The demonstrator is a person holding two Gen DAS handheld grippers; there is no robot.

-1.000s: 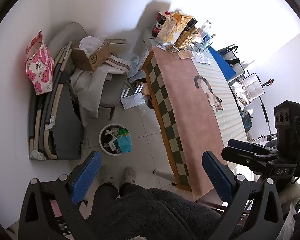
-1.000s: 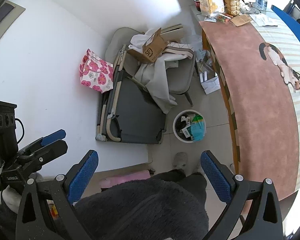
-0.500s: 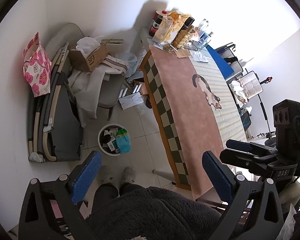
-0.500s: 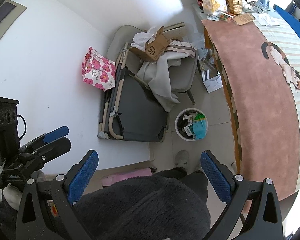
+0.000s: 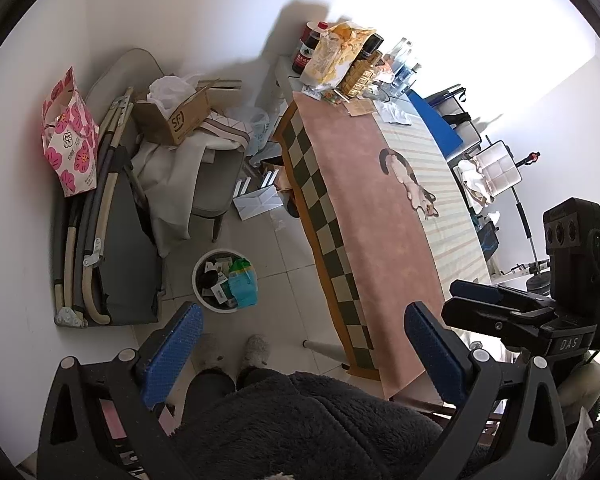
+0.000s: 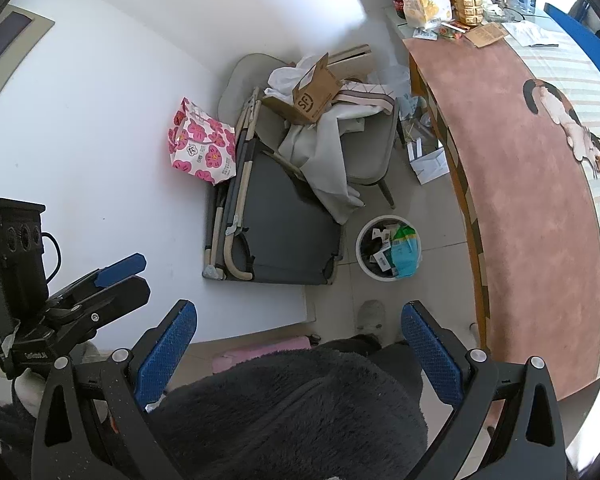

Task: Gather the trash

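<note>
A round white trash bin (image 5: 198,280) full of wrappers stands on the tiled floor beside the table; it also shows in the right wrist view (image 6: 366,266). Snack bags and bottles (image 5: 340,60) and paper scraps (image 5: 392,112) lie at the table's far end. My left gripper (image 5: 300,320) is open and empty, held high above the floor. My right gripper (image 6: 298,320) is open and empty too. Each gripper shows at the other view's edge.
A long table with a pink mat (image 5: 364,216) runs along the right. A chair piled with cloth and a cardboard box (image 5: 176,116), a folded cot (image 5: 112,248) and a flowered bag (image 5: 70,136) stand against the wall. White boxes (image 5: 258,202) lie on the floor.
Both views have shifted slightly; the room sits a little lower and closer to the middle of each view. Both grippers stay open and empty.
</note>
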